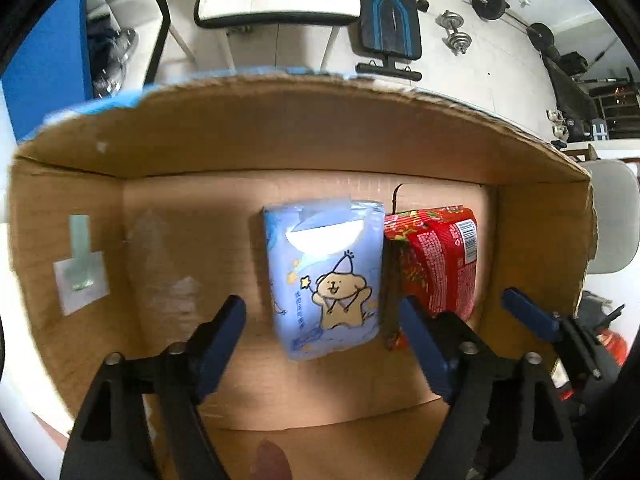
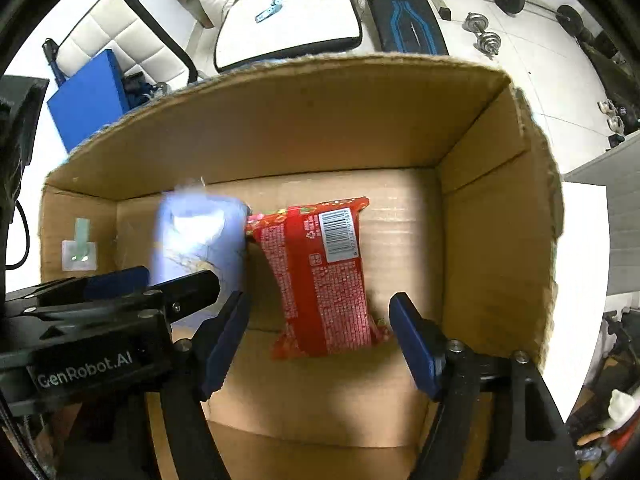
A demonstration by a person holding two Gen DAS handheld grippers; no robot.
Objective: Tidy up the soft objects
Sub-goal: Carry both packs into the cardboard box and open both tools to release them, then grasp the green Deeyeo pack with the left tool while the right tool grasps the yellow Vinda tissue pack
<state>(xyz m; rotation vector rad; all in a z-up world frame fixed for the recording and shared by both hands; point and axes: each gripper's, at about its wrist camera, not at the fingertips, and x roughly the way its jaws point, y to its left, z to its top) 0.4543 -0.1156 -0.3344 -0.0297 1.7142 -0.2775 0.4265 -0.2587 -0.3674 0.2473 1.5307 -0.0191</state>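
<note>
A light blue tissue pack point(image 1: 326, 280) with a cartoon bear lies on the floor of an open cardboard box point(image 1: 280, 140). A red snack packet point(image 1: 438, 256) lies right beside it, touching. My left gripper point(image 1: 320, 344) is open and empty, its jaws spread either side of the tissue pack's near end. In the right wrist view the red packet point(image 2: 324, 276) lies between the open jaws of my right gripper point(image 2: 320, 340), which holds nothing. The tissue pack point(image 2: 200, 236) is blurred there, partly hidden by the left gripper point(image 2: 132, 284). The right gripper's fingers point(image 1: 528, 312) show at the left view's right edge.
The box walls point(image 2: 492, 208) rise on all sides, with a white sticker point(image 1: 80, 280) on the left wall. Beyond the box are a white seat cushion point(image 2: 288, 20), a blue board point(image 2: 88, 100), a workout bench point(image 1: 390, 20) and dumbbells point(image 2: 484, 34) on the tiled floor.
</note>
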